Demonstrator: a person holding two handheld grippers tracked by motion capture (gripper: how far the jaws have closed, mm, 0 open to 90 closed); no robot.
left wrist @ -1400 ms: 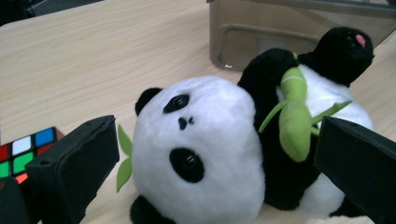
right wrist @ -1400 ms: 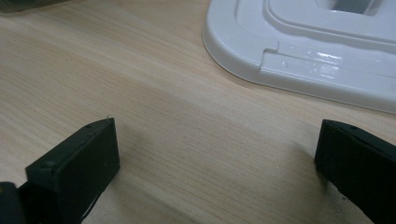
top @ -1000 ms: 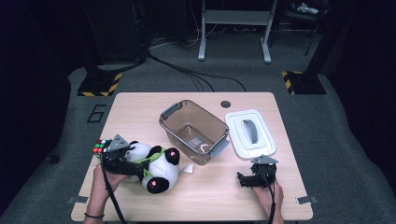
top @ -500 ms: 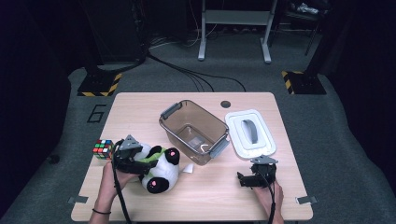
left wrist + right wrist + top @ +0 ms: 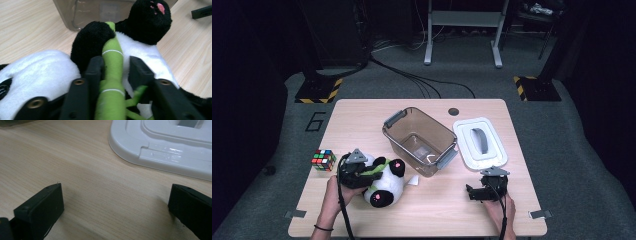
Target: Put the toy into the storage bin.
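A black-and-white panda plush (image 5: 384, 186) lies on the wooden table (image 5: 362, 112) in front of a clear plastic bin (image 5: 388, 131). It hugs a green bamboo stalk (image 5: 112, 51). My left gripper (image 5: 368, 173) sits on the panda's left side. Its jaws have just been closing, and the left gripper (image 5: 116, 65) now pinches the stalk, one black pad on each side, with the panda's white body (image 5: 37, 71) below. My right gripper (image 5: 479, 191) rests low on the table near the front right. In its own view the right gripper (image 5: 116, 195) stands wide apart over bare wood.
A colour puzzle cube (image 5: 323, 160) sits at the left edge of the table, just left of my left hand. A white lid (image 5: 479, 145) with a grey handle lies right of the bin; the lid (image 5: 162, 147) is just beyond my right gripper. The bin's wall (image 5: 100, 12) rises behind the panda.
My left gripper has shifted slightly right onto the panda and its jaws have closed on the green stalk. The cube now stands uncovered. The right gripper has not moved.
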